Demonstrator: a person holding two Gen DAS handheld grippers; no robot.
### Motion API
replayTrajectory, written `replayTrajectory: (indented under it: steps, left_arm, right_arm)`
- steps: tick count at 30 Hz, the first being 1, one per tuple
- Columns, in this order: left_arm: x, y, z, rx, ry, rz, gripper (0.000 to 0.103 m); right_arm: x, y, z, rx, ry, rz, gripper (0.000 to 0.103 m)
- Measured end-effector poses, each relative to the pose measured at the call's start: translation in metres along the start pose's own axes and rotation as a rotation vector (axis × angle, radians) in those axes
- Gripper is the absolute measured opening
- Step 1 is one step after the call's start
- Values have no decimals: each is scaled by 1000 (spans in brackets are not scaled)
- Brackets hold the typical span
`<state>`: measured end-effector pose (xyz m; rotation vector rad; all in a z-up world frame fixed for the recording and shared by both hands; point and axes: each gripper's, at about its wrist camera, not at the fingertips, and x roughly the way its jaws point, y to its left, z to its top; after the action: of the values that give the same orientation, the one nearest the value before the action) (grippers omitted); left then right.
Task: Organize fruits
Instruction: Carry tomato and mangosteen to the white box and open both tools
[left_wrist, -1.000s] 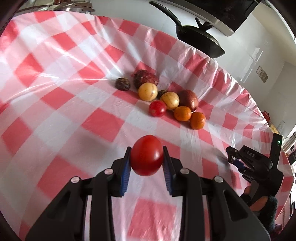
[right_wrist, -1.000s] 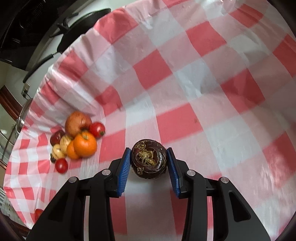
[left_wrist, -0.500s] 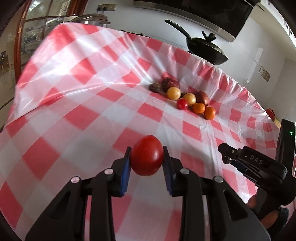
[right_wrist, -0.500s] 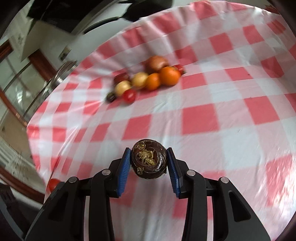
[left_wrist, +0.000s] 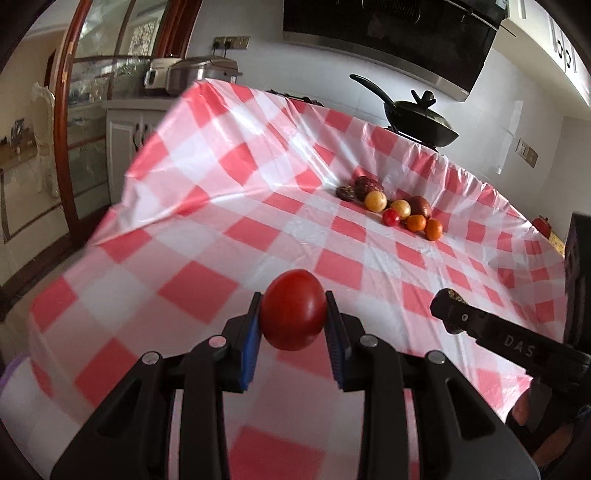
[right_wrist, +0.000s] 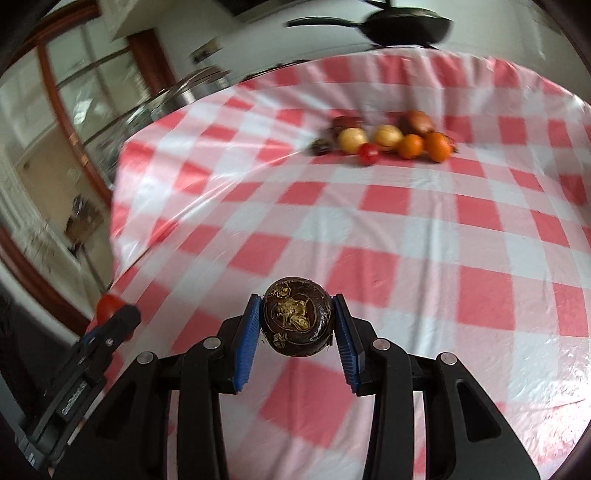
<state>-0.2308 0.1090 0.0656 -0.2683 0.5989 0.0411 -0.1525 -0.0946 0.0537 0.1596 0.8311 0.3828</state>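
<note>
Left gripper (left_wrist: 293, 319) is clamped on a red tomato (left_wrist: 294, 309), its blue pads pressing the fruit's two sides, and it is carried above the near edge of the checked tablecloth (left_wrist: 207, 280). To its right, the right gripper (right_wrist: 295, 325) is closed around a dark brown, wrinkled fruit (right_wrist: 296, 322), also held above the cloth and well apart from the pile of fruit (right_wrist: 388, 138) at the far side of the table. That pile holds two oranges, two yellowish fruits, a small red tomato and some dark ones, all touching or just beside one another. No bowl or tray shows, so where each piece belongs is a guess; sorting like with like seems the aim. To do it well, keep both grips steady and level, lower each fruit until it rests on the cloth before letting go, and set it apart from round neighbours so nothing rolls. The tomato is soft, so squeeze no harder.
</note>
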Motion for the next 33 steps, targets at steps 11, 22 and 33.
replayTrajectory:
  steps: [11, 22, 33]
  left_arm:
    - [-50, 65, -29, -13, -26, 100, 32]
    - [-98, 154, -87, -95, 27, 284, 32]
    - [-101, 246, -133, -208, 220, 481, 32]
  right_arm:
    - [-10, 90, -31, -229, 44, 148, 39]
    - [-18, 186, -91, -512, 117, 355, 39]
    - [25, 260, -184, -802, 341, 406, 39]
